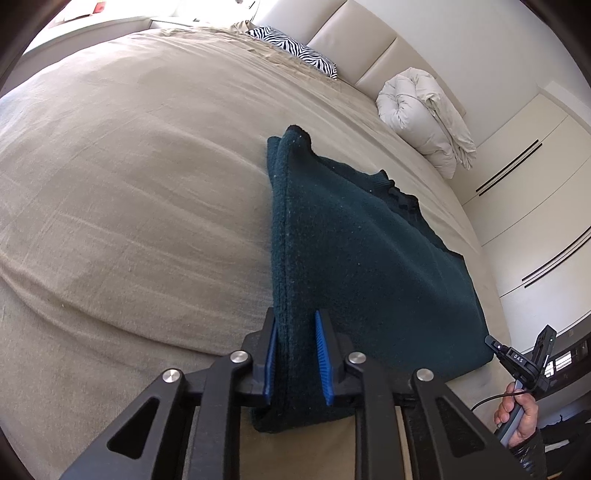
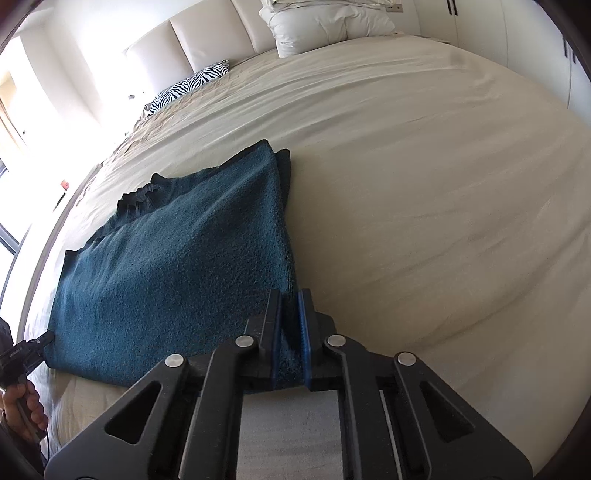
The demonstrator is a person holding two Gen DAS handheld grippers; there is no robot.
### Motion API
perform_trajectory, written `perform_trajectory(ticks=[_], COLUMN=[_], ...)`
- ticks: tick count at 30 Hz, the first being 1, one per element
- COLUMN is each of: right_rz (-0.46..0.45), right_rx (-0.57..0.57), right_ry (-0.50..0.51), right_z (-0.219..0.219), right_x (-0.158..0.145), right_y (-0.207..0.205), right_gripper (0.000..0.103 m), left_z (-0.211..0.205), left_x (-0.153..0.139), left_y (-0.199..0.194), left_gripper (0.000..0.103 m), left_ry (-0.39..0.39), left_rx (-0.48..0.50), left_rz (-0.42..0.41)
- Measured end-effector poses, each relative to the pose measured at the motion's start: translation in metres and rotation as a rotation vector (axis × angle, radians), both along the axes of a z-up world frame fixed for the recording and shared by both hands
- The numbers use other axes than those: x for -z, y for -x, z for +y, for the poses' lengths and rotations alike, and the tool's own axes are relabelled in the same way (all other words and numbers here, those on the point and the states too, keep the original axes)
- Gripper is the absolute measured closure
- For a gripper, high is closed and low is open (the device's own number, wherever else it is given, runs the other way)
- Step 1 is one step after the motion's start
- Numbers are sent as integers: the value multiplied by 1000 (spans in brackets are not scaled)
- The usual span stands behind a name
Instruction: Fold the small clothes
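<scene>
A dark teal knitted sweater [image 1: 362, 266] lies folded on the beige bed [image 1: 129, 184], its collar toward the headboard. In the left wrist view my left gripper [image 1: 295, 321] is shut on the sweater's near left corner, with thick fabric filling the gap between the blue pads [image 1: 323, 350]. In the right wrist view the sweater [image 2: 177, 266] spreads to the left, and my right gripper [image 2: 290, 295] is shut tightly on its near right corner. Each view catches the other gripper's tip at the sweater's far corner, held in a hand [image 1: 521, 417].
A zebra-print pillow [image 1: 295, 50] and a rolled white duvet [image 1: 421, 114] lie against the padded headboard [image 2: 207, 33]. White wardrobe doors [image 1: 528, 166] stand beside the bed. Wide beige bedding [image 2: 424, 184] stretches to either side of the sweater.
</scene>
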State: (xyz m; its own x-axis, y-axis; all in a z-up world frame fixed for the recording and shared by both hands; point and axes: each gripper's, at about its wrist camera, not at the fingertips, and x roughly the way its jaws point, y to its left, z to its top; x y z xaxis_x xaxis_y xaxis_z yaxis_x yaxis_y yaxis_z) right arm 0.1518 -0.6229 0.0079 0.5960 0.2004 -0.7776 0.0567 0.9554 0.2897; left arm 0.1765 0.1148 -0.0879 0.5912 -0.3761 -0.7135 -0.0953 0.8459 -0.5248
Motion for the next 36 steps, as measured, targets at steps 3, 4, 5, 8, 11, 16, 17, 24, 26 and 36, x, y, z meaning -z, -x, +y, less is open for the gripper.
perform_trajectory(ticks=[3,4,5,8,11,16,17,24,26,36], right_rz=[1,-2,-4,-9,-9,3,3,12,13,21], right_rx=[9,15,20,36,44,60,63,63,66,75], right_ry=[8,8,8,-1,-6,-35,-39,-32,-25,-46], right_z=[1,0,0,-2,-5,-10,-11,-10,-9,-9], right_x=[0,-1,-2,-4,-5,2,3,7,8,21], right_y=[0,1,2,6,10,13,13,13,13,12], right_gripper=[98,98,98,98,98,98,98,98,98,98], left_z=[0,0,-1,-3,-3,-2,-2,1,3,7], left_x=[0,-1,-2,-3,-3,-1,-1,0,3,7], left_y=[1,2,2,3,3,5,5,11,12,18], left_gripper=[87,87,87,88,88,89,89,90,90,90], left_ry=[-13,-19,-22,-36,-35,-32,-35,-34,-26,-11], left_rx=[4,6,6,9,10,9,10,6,5,1], left_rz=[-1,-2,-2,-5,-4,-3,-4,-7,-6,-7])
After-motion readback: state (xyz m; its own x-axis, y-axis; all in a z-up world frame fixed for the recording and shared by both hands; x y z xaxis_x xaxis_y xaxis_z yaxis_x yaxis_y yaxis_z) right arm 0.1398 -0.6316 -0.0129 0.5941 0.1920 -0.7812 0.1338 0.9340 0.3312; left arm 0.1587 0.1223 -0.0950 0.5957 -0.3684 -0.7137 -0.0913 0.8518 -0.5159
